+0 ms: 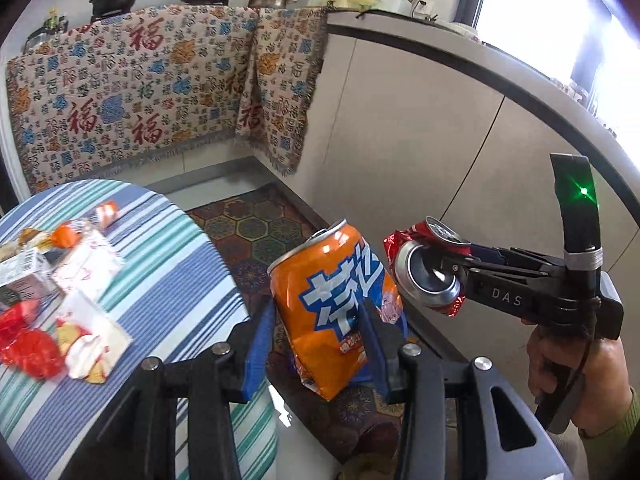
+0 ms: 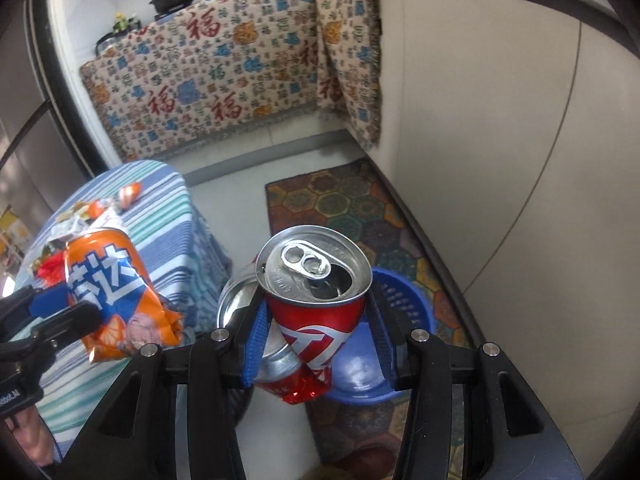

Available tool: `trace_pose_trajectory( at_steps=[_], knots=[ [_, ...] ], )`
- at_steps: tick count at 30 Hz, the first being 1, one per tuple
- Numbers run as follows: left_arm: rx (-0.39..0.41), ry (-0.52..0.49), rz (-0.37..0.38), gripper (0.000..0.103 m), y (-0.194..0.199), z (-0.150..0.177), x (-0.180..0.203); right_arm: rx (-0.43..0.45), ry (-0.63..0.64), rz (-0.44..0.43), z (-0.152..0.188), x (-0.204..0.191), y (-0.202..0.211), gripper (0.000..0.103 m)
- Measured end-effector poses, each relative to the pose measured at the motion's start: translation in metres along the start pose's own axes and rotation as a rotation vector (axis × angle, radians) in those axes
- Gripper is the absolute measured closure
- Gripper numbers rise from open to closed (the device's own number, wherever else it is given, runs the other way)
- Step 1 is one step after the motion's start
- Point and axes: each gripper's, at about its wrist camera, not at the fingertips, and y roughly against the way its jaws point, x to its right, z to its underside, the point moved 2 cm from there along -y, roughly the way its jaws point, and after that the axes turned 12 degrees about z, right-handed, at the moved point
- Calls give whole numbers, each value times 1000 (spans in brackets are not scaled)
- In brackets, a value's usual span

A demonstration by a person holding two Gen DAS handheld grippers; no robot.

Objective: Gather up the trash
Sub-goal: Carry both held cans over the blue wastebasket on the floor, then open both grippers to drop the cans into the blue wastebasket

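Orange crushed can is pinched by the left gripper; the right gripper pinches a red crushed can, carried toward the blue basket below it.

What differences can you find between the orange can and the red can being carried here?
The orange can is crumpled but keeps its length; the red can is bent double, so its base sits beside its top. The orange can sits in the left claw, the red can in the right claw. Both are crushed drink cans, clamped between blue pads and held off the striped table.
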Motion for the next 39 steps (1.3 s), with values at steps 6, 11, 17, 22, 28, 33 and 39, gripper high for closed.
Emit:
trace_pose_trajectory(
  at_steps=[6,11,17,22,28,33,39],
  knots=[
    [-88,2,22,60,-88,-8,8,-61,-55,42,-3,44,-46,55],
    [-138,-22,24,60,-143,-8,14,-105,-75,72,0,67,-83,55],
    [-167,-20,16,60,-180,-4,13,-153,-99,84,5,85,-115,55],
    [-181,-34,-2,60,-202,0,10,-157,-110,81,6,92,-124,54],
    [-205,-60,-4,38,-223,8,10,-153,-144,62,6,95,-132,36],
    [-167,-55,-3,36,-218,3,8,-101,-163,90,2,97,-117,33],
    [-84,-34,3,36,-175,-10,13,4,-169,113,-9,95,-86,29]
  ],
)
